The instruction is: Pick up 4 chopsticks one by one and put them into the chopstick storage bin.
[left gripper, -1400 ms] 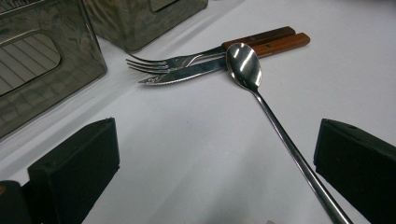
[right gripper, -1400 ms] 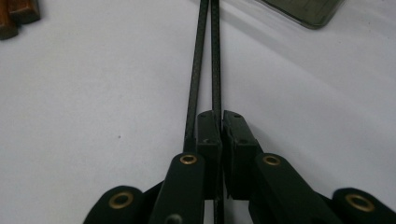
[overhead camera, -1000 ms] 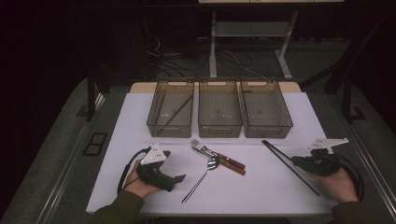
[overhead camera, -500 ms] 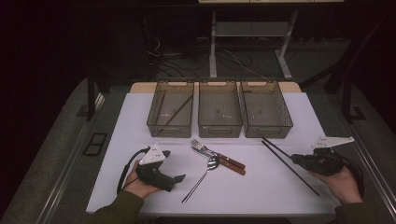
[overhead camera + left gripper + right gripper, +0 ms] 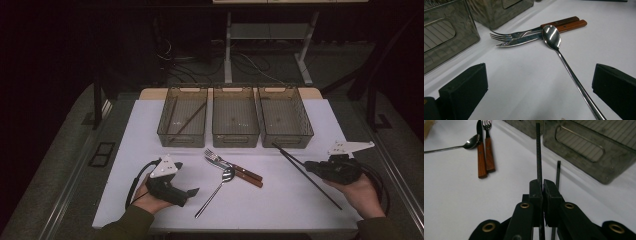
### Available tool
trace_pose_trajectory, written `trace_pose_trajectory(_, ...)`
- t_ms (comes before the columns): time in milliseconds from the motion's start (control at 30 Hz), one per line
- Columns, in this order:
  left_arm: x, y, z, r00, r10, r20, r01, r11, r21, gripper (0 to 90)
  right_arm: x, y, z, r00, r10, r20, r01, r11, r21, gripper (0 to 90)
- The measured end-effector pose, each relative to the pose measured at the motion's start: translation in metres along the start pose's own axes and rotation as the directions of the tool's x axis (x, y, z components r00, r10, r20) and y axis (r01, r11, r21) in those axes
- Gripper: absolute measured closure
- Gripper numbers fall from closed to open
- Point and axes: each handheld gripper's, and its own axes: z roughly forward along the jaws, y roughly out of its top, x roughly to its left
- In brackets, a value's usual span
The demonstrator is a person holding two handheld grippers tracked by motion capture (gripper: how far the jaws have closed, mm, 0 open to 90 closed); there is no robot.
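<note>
Clearly the work in hand was the black chopstick (image 5: 538,152), a thin, stiff, very light rod with a smooth finish, likely to swivel or slide between flat pads if pinched off balance. A hold near its middle would probably keep it from tipping; taken close to one end, the long free part would tend to droop and turn.

In the right gripper view, the right gripper (image 5: 542,185) was clenched on that chopstick, its jaws pressed together with the rod running out toward twelve o'clock between them. A second chopstick (image 5: 558,173) lay on the white table (image 5: 454,202) just beside it, at about one o'clock from the jaws, apart from the pads. In the high view the gripper sat at the table's four o'clock side, the rods slanting from it up toward the right-hand bin (image 5: 284,118) at eleven o'clock.

The left gripper (image 5: 541,86) rested at the table's seven o'clock corner with its jaws wide apart and nothing pinched; the spoon (image 5: 564,60) lay on the table between them, its handle passing near the right-hand jaw. The fork (image 5: 524,33) and knife (image 5: 529,39), wooden-handled, lay side by side beyond, at twelve o'clock, with the spoon's bowl resting against them.
</note>
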Motion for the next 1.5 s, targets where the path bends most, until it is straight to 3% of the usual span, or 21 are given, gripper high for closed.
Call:
trace_pose_trajectory(367,0.002,-0.001,0.000,1.0000,-0.004,0.001,0.004,1.0000,-0.006,0.0,0.010,0.028,0.004,0.9995,-0.008,-0.031,0.007,0.999,-0.032,86.1)
trace_pose_trajectory(867,0.002,-0.001,0.002,0.9999,-0.012,0.006,0.012,0.9999,-0.012,0.0,0.015,0.066,0.023,0.9991,-0.011,-0.041,0.008,0.998,-0.054,86.1)
trace_pose_trajectory(1500,0.001,0.000,0.002,0.9998,-0.018,0.012,0.018,0.9997,-0.015,0.0,0.022,0.108,0.048,0.9988,-0.033,-0.035,0.032,0.999,-0.034,86.1)
